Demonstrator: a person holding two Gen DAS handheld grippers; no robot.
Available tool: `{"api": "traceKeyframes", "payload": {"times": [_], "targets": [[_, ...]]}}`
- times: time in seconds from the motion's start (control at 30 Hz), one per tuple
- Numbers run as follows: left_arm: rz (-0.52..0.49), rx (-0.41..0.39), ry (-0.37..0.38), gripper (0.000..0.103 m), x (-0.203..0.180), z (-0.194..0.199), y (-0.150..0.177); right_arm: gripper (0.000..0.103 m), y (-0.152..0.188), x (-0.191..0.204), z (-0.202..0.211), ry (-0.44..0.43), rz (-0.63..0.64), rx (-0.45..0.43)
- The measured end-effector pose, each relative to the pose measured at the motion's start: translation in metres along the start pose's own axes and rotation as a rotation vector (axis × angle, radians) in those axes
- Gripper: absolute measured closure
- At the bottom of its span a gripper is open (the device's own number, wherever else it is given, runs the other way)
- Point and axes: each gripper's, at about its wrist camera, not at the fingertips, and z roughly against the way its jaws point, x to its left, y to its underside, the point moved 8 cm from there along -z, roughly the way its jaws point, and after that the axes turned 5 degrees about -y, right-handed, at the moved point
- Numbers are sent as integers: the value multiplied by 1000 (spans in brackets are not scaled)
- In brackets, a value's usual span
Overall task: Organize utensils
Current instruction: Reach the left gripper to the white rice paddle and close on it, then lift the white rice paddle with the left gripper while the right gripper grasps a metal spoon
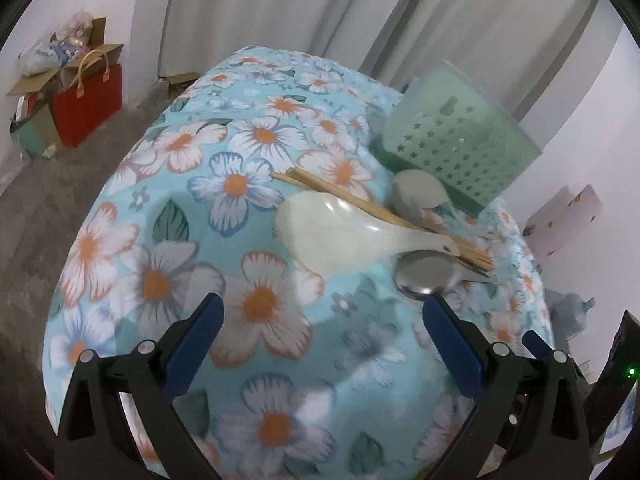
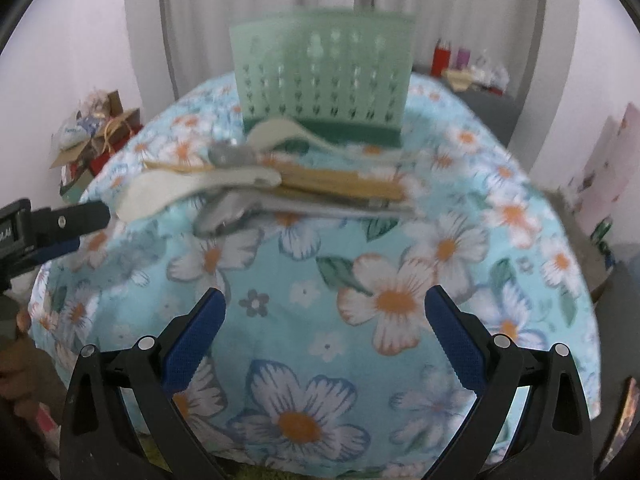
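Left gripper (image 1: 323, 307) and right gripper (image 2: 325, 300) both spread wide and empty above a floral tablecloth (image 1: 168, 216), white ceramic spoon (image 1: 320, 232), wooden chopsticks (image 1: 360, 202) and metal spoons (image 1: 424, 278) heaped together (overlapping), just beside the green perforated utensil holder (image 1: 452, 140).

The left tool (image 1: 322, 308) hangs over the counter (image 1: 168, 264), which wears a turquoise cloth printed with white and orange flowers; its blue-padded fingers (image 1: 194, 344) stand wide apart and hold nothing. Ahead lies a white ceramic soup spoon (image 1: 340, 232) across a bundle of wooden chopsticks (image 1: 360, 202). A shiny metal spoon (image 1: 428, 276) rests just beside the right fingertip, and another spoon (image 1: 416, 194) lies against the pale green plastic utensil basket with star-shaped holes (image 1: 452, 136). A red bag (image 1: 90, 108) stands on the floor.
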Motion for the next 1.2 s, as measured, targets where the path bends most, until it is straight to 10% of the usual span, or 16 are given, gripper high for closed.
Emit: {"api": "traceKeyframes", "payload": {"times": [0.77, 1.0, 1.2], "targets": [[121, 25, 130, 88, 22, -38, -28, 7, 5, 3, -26, -37, 28, 50], [167, -8, 203, 95, 24, -26, -31, 8, 2, 2, -23, -49, 47, 59], [177, -83, 227, 99, 37, 3, -34, 8, -18, 16, 5, 135, 322, -131]]}}
